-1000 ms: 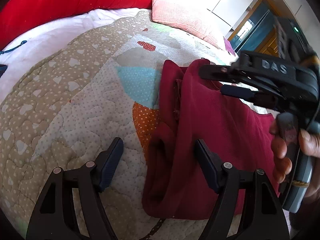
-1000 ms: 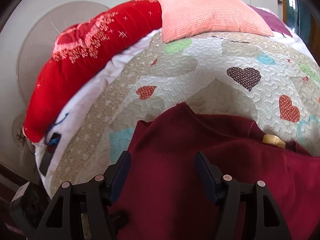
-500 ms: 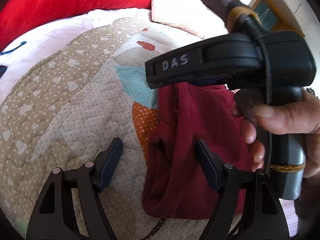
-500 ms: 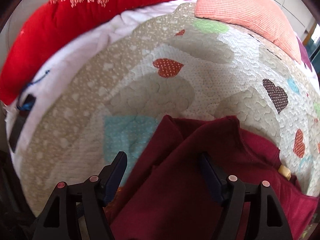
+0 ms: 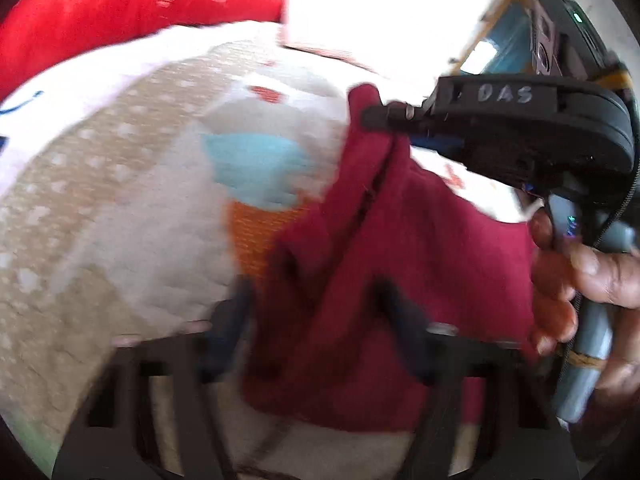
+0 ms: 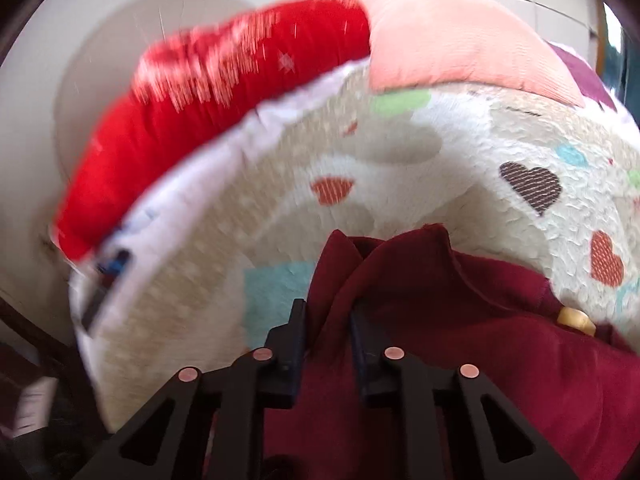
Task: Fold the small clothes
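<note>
A dark red garment [image 5: 384,272] lies on a quilted heart-pattern bedspread [image 5: 120,208]. My right gripper [image 6: 327,316] is shut on a fold of the dark red garment [image 6: 460,320] near its far corner; it shows in the left wrist view [image 5: 370,116] pinching the raised far corner. My left gripper [image 5: 316,312] is open, its fingers either side of the garment's near left part. The left wrist view is blurred.
A red pillow [image 6: 224,88] and a pink cushion [image 6: 452,36] lie at the head of the bed. A white sheet edge [image 6: 208,168] borders the bedspread on the left. A person's hand [image 5: 580,276] holds the right gripper's handle.
My right gripper has closed on the garment's far corner and lifted it. My left gripper has moved right and forward, now straddling the garment's near part.
</note>
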Action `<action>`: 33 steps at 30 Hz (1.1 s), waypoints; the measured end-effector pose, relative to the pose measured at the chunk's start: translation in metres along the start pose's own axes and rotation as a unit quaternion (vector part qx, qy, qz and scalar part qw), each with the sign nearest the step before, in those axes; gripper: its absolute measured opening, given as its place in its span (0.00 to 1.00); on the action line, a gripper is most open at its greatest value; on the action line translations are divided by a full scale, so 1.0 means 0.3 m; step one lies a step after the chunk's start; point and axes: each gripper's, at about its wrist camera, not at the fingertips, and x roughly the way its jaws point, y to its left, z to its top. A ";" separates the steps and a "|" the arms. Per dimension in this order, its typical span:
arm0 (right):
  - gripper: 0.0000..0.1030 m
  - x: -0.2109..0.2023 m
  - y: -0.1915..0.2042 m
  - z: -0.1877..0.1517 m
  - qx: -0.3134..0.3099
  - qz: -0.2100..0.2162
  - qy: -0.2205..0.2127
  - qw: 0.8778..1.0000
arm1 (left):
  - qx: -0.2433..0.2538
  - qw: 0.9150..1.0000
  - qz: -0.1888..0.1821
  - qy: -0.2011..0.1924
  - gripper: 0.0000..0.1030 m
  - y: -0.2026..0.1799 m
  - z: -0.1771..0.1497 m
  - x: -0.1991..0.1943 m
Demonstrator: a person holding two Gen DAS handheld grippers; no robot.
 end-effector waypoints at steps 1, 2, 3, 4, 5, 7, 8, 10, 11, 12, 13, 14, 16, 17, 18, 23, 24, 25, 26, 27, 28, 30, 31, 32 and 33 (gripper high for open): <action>0.17 -0.037 -0.013 0.000 0.007 0.011 -0.014 1.000 | 0.013 1.000 0.003 -0.005 0.43 -0.025 -0.001 -0.011; 0.16 -0.077 -0.028 -0.005 0.014 0.022 -0.027 0.999 | 0.036 0.999 0.018 -0.026 0.36 -0.064 -0.006 -0.033; 0.16 -0.119 -0.040 -0.014 0.021 0.033 -0.038 0.999 | 0.049 0.998 0.025 -0.037 0.35 -0.087 -0.008 -0.046; 0.16 -0.155 -0.059 -0.020 0.027 0.042 -0.048 0.998 | 0.053 0.997 0.025 -0.041 0.34 -0.103 -0.009 -0.055; 0.15 -0.172 -0.059 -0.025 0.031 0.045 -0.052 0.997 | 0.051 0.998 0.019 -0.041 0.30 -0.116 -0.006 -0.062; 0.15 -0.202 -0.078 -0.035 0.039 0.048 -0.058 0.996 | 0.046 0.998 0.016 -0.040 0.29 -0.127 -0.006 -0.075; 0.15 -0.209 -0.083 -0.038 0.041 0.051 -0.060 0.996 | 0.047 0.998 0.018 -0.040 0.28 -0.134 -0.006 -0.079; 0.15 -0.222 -0.082 -0.041 0.041 0.053 -0.066 0.996 | 0.046 0.998 0.019 -0.038 0.25 -0.133 -0.004 -0.086; 0.15 -0.225 -0.079 -0.044 0.041 0.055 -0.068 0.995 | 0.046 0.998 0.018 -0.038 0.24 -0.135 -0.004 -0.092; 0.15 -0.226 -0.079 -0.046 0.040 0.055 -0.070 0.995 | 0.048 0.998 0.018 -0.039 0.23 -0.141 -0.006 -0.100; 0.15 -0.230 -0.074 -0.048 0.038 0.054 -0.072 0.995 | 0.050 0.998 0.018 -0.040 0.23 -0.145 -0.005 -0.107; 0.15 -0.238 -0.081 -0.050 0.036 0.055 -0.072 0.995 | 0.051 0.998 0.017 -0.042 0.22 -0.150 -0.003 -0.118; 0.15 -0.249 -0.086 -0.052 0.035 0.056 -0.075 0.995 | 0.057 0.997 0.014 -0.044 0.21 -0.166 -0.022 -0.144; 0.15 -0.260 -0.088 -0.054 0.034 0.056 -0.076 0.995 | 0.064 0.997 0.012 -0.044 0.21 -0.183 -0.024 -0.153; 0.15 -0.274 -0.090 -0.057 0.031 0.055 -0.079 0.995 | 0.071 0.996 0.011 -0.045 0.21 -0.200 -0.027 -0.162; 0.15 -0.403 -0.132 -0.074 0.016 0.040 -0.095 0.995 | 0.123 0.991 -0.022 -0.055 0.20 -0.351 -0.042 -0.215; 0.15 -0.443 -0.149 -0.083 0.013 0.035 -0.100 0.994 | 0.132 0.989 -0.028 -0.056 0.20 -0.383 -0.048 -0.218; 0.14 -0.479 -0.167 -0.092 0.011 0.030 -0.104 0.994 | 0.145 0.987 -0.036 -0.054 0.20 -0.426 -0.058 -0.221; 0.14 -0.517 -0.189 -0.104 0.010 0.026 -0.109 0.994 | 0.157 0.985 -0.044 -0.052 0.20 -0.465 -0.071 -0.221; 0.14 -0.558 -0.217 -0.122 0.011 0.018 -0.114 0.993 | 0.174 0.982 -0.052 -0.048 0.20 -0.518 -0.090 -0.216; 0.14 -0.591 -0.241 -0.141 0.014 0.012 -0.119 0.993 | 0.188 0.979 -0.059 -0.044 0.20 -0.559 -0.108 -0.207; 0.14 -0.656 -0.304 -0.192 0.022 -0.004 -0.128 0.991 | 0.213 0.974 -0.068 -0.031 0.20 -0.637 -0.145 -0.173; 0.14 -0.677 -0.338 -0.218 0.030 -0.013 -0.131 0.991 | 0.224 0.972 -0.071 -0.021 0.20 -0.672 -0.163 -0.141; 0.14 -0.692 -0.382 -0.248 0.044 -0.023 -0.130 0.990 | 0.233 0.970 -0.073 -0.012 0.20 -0.699 -0.184 -0.108; 0.14 -0.700 -0.435 -0.282 0.064 -0.032 -0.127 0.989 | 0.239 0.968 -0.074 -0.002 0.20 -0.726 -0.208 -0.067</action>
